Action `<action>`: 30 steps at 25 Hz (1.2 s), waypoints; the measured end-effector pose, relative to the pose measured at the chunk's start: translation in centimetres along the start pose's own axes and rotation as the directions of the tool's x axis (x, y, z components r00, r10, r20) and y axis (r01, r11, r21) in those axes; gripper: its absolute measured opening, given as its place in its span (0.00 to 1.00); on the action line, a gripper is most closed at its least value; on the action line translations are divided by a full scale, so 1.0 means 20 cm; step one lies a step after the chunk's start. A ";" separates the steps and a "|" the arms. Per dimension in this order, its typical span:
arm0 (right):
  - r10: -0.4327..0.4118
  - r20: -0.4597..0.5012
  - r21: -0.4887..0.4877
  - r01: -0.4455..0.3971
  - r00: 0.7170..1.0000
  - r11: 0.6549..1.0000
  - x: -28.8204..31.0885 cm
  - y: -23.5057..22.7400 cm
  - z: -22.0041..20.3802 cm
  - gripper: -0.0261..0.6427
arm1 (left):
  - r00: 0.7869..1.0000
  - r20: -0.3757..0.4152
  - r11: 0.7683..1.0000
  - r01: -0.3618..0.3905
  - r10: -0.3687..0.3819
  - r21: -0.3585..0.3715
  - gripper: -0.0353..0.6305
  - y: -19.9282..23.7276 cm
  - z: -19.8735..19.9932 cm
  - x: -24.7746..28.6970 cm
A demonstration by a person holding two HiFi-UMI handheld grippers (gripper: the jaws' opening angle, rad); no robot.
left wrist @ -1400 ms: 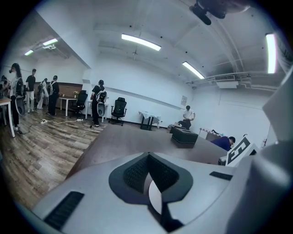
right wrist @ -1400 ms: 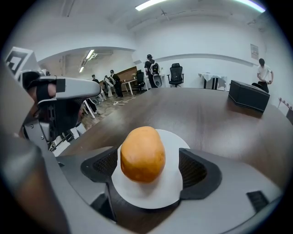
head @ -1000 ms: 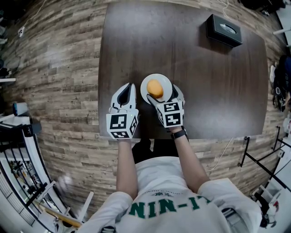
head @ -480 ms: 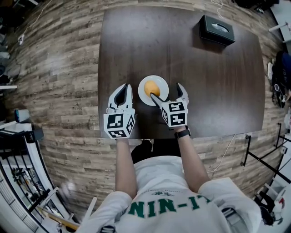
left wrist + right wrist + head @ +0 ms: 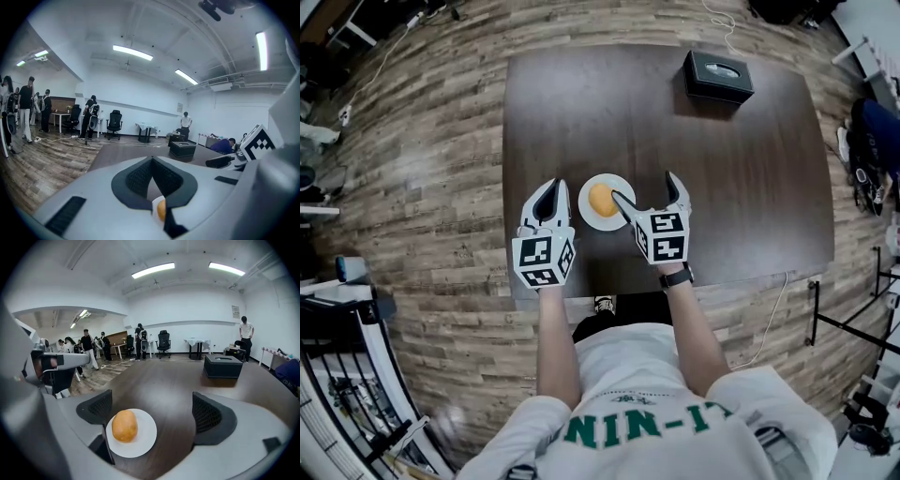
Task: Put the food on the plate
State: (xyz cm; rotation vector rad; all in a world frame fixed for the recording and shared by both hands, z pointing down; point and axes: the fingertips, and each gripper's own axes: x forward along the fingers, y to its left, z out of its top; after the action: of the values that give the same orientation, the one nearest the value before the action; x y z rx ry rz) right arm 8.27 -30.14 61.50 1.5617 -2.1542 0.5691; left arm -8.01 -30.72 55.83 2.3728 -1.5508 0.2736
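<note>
1. Food (image 5: 602, 199): round, orange-brown lump. It sits on the plate (image 5: 591, 218), a bit left of the plate's centre in the R gripper view. Nothing grips it.
2. Plate: white, round, flat on the dark table (image 5: 741, 187), close to your edge. It lies between your two grippers.
3. Your L gripper (image 5: 551, 185): just left of the plate, apart from its rim.
   - The tips are pressed together w/ nothing held between them.
   - In the L gripper view only a small hole stays open between the dark pads. A sliver of plate & food shows low through that gap.
4. Your R gripper (image 5: 643, 186): just right of the plate, jaws spread wide & empty.
   - In the head view its L finger tip (image 5: 617, 197) lies over the plate's right rim, next to the food. I can't tell if it touches the plate.
   - The other finger stands well clear of the plate on the right.
   - In the R gripper view the plate sits between the two fingers, nearer the L one.
5. Box (image 5: 718, 76): black, w/ a slot on top. It is well beyond the plate, toward the table's far right corner.
6. Watch (image 5: 673, 276): dark band on your R wrist, behind the R gripper, on the near side of the plate.
7. Bkgd in the gripper views: several people standing & office chairs on the wood floor, far past the plate.
</note>
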 end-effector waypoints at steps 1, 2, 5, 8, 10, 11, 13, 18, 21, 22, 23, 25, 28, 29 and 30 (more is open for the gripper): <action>-0.006 0.017 0.001 0.006 1.000 1.000 -0.03 -0.01 0.04 0.85 | 1.000 0.007 1.000 0.001 -0.001 0.005 0.07 -0.01 0.03 -0.01; -0.012 0.034 0.003 0.012 0.999 1.000 -0.05 -0.01 0.07 0.85 | 1.000 0.014 1.000 0.002 -0.002 0.009 0.07 -0.01 0.06 -0.02; -0.029 0.081 0.007 0.029 0.996 1.000 -0.13 -0.03 0.18 0.82 | 0.999 0.035 1.000 0.005 -0.005 0.021 0.07 -0.03 0.15 -0.05; -0.050 0.133 0.010 0.049 0.990 0.999 -0.22 -0.03 0.30 0.77 | 0.998 0.060 1.000 0.003 -0.004 0.029 0.07 -0.03 0.25 -0.09; -0.063 0.167 0.010 0.062 0.984 0.998 -0.28 -0.03 0.37 0.74 | 0.997 0.082 0.999 0.001 -0.004 0.038 0.07 -0.04 0.32 -0.12; -0.067 0.184 0.010 0.067 0.981 0.998 -0.31 -0.03 0.41 0.72 | 0.996 0.092 0.999 0.003 -0.007 0.042 0.07 -0.05 0.36 -0.14; -0.070 0.215 0.008 0.069 0.974 0.998 -0.37 -0.02 0.47 0.68 | 0.994 0.109 0.999 0.009 -0.015 0.049 0.07 -0.08 0.42 -0.17; -0.055 0.280 -0.003 0.058 0.958 0.998 -0.51 0.04 0.58 0.57 | 0.988 0.155 0.997 0.007 -0.019 0.077 0.07 -0.12 0.55 -0.28; -0.045 0.313 -0.025 0.055 0.949 0.998 -0.60 0.07 0.63 0.53 | 0.983 0.181 0.996 -0.002 -0.015 0.092 0.07 -0.15 0.62 -0.35; -0.042 0.324 -0.030 0.055 0.945 0.998 -0.63 0.07 0.65 0.52 | 0.982 0.189 0.995 -0.004 -0.015 0.097 0.07 -0.16 0.64 -0.37; -0.039 0.336 -0.034 0.054 0.941 0.998 -0.66 0.08 0.66 0.51 | 0.980 0.198 0.995 -0.006 -0.014 0.102 0.07 -0.17 0.66 -0.40; -0.033 0.358 -0.035 0.049 0.933 0.998 -0.73 0.10 0.70 0.48 | 0.977 0.214 0.994 -0.012 -0.013 0.111 0.07 -0.20 0.70 -0.45; -0.025 0.388 -0.031 0.041 0.921 0.999 -0.81 0.12 0.74 0.44 | 0.973 0.231 0.992 -0.016 -0.013 0.125 0.07 -0.22 0.74 -0.53; -0.022 0.397 -0.031 0.037 0.917 0.999 -0.83 0.14 0.76 0.43 | 0.971 0.238 0.992 -0.019 -0.012 0.127 0.07 -0.22 0.76 -0.55; -0.017 0.406 -0.033 0.034 0.914 0.999 -0.84 0.15 0.77 0.42 | 0.970 0.245 0.992 -0.023 -0.009 0.127 0.07 -0.22 0.77 -0.56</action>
State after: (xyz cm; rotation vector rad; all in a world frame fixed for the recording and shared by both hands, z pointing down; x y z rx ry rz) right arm 8.79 -24.60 39.16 1.8114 -2.4170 0.2000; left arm -8.57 -24.72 37.23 2.5841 -1.6952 0.0858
